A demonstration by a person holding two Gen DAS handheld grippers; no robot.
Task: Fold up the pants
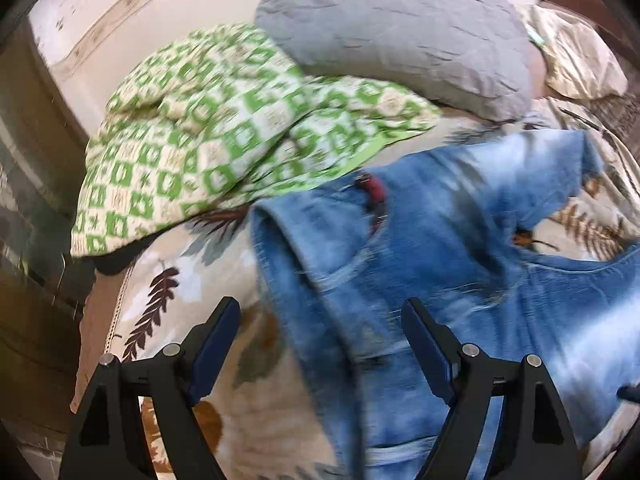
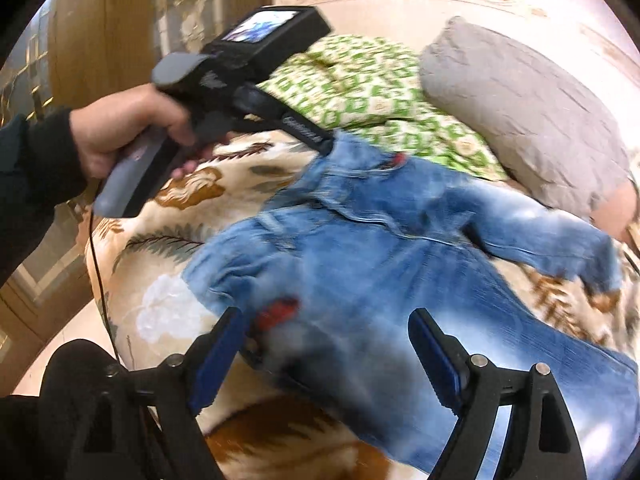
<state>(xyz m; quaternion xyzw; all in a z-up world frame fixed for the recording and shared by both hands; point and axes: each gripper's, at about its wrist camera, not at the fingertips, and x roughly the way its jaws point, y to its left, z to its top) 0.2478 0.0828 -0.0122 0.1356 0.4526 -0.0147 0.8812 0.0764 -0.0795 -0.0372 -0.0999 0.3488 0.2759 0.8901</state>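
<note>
Bed (image 1: 188,280) w/ leaf-print cover carries the jeans (image 2: 360,264), lying half-folded near its left edge, so both tools hang free above. Left gripper (image 1: 320,344) & right gripper (image 2: 328,352): jaws wide, nothing held, prob. lining up next fold.

Both wrist cameras look steeply down, close above the jeans (image 1: 400,248); both views share the grey pillow (image 2: 520,112) behind them.

Grey pillow (image 1: 396,36) beside green checked quilt (image 1: 208,132)
</note>
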